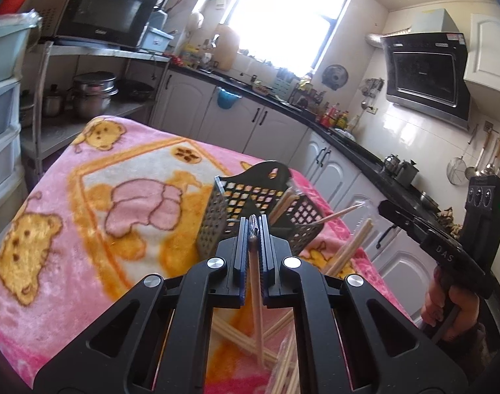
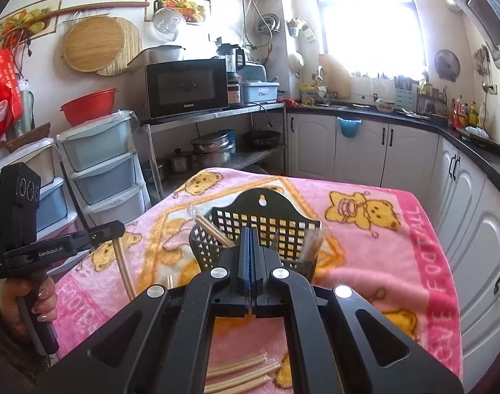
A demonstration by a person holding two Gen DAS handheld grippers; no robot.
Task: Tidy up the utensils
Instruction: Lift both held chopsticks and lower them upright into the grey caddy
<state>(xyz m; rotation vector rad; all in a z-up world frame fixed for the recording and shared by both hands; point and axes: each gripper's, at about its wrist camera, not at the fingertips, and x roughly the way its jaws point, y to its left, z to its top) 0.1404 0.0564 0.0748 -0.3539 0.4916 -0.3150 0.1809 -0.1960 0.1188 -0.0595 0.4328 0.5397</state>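
A black perforated utensil basket (image 1: 250, 207) stands on the pink bear blanket (image 1: 95, 203), with wrapped chopsticks leaning in it. My left gripper (image 1: 254, 229) is shut on a wrapped pair of chopsticks (image 1: 255, 289), held just in front of the basket. More chopsticks (image 1: 243, 338) lie loose on the blanket below it. In the right wrist view my right gripper (image 2: 251, 239) is shut and empty, just before the basket (image 2: 260, 226). Chopsticks (image 2: 240, 374) lie under it. The left gripper (image 2: 112, 229) shows at the left, holding chopsticks (image 2: 125, 272).
The blanket-covered table (image 2: 397, 246) sits in a kitchen. White cabinets (image 2: 463, 216) with a black counter run along the right. A metal shelf with a microwave (image 2: 187, 88) and pots stands behind. Plastic drawers (image 2: 102, 170) stand at the left.
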